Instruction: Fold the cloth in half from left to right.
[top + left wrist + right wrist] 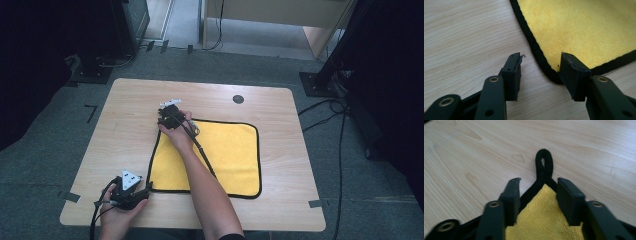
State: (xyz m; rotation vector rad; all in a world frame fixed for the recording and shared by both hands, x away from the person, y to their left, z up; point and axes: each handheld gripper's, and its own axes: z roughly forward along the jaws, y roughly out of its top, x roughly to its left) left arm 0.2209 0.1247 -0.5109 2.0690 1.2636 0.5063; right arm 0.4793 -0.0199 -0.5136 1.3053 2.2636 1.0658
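soft yellow microfibre cloth with black piping, lying flat mid-table on the pale wooden table; probably light, limp, best pinched at corners. right gripper reached across to the far left corner, jaws parted astride the black hanging loop, not yet clenched. left gripper low at the near left corner, jaws apart, holding nothing.

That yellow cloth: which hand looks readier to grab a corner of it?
Probably the right. The right gripper already has its open fingers either side of the yellow cloth's far corner, by the black hanging loop. The left gripper is open too, but the near corner lies just ahead of it.
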